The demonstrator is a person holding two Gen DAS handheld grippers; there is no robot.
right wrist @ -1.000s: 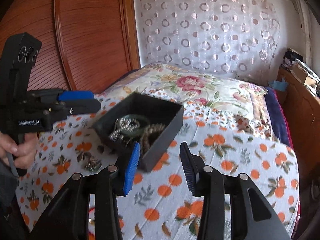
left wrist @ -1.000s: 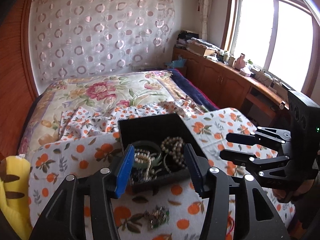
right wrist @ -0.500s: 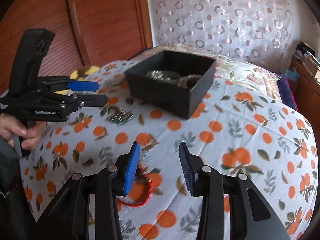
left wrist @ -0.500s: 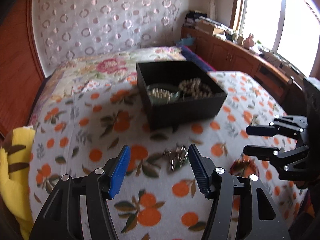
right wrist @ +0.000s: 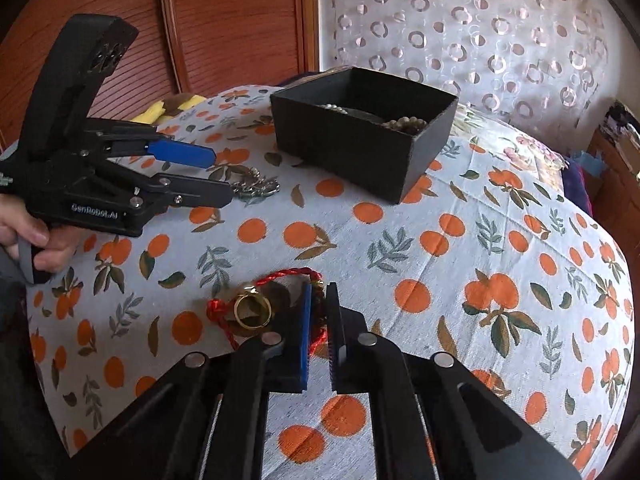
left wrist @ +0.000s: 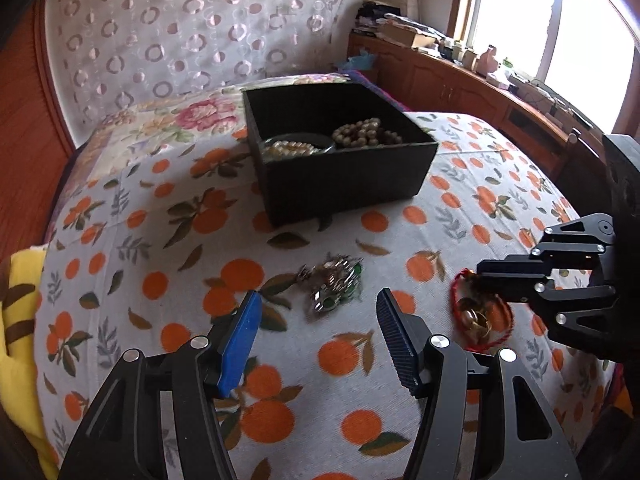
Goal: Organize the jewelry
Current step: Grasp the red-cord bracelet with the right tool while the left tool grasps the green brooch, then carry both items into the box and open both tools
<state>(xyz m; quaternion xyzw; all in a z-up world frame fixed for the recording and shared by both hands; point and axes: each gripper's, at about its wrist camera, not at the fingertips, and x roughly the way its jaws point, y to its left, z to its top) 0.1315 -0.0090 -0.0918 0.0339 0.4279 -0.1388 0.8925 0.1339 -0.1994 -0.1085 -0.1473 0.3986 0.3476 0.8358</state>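
A black jewelry box [left wrist: 340,156] [right wrist: 360,140] with pearl and bead strings stands on the orange-print cloth. A silver and green jewelry piece [left wrist: 332,286] [right wrist: 254,188] lies on the cloth just ahead of my open left gripper [left wrist: 318,320] [right wrist: 218,176]. A red cord bracelet with gold rings [right wrist: 256,308] [left wrist: 478,318] lies nearer the front. My right gripper [right wrist: 318,312] [left wrist: 486,274] has its jaws nearly closed around the cord's right end, low on the cloth.
The cloth [left wrist: 160,280] covers a rounded surface that drops off at the sides. A yellow plush [left wrist: 20,320] lies at the left edge. A wooden cabinet [left wrist: 460,80] with clutter runs under the window at the right.
Both grippers have dropped from the box toward the cloth. The left now hovers at the silver piece. The right's jaws have narrowed from wide open onto the red cord.
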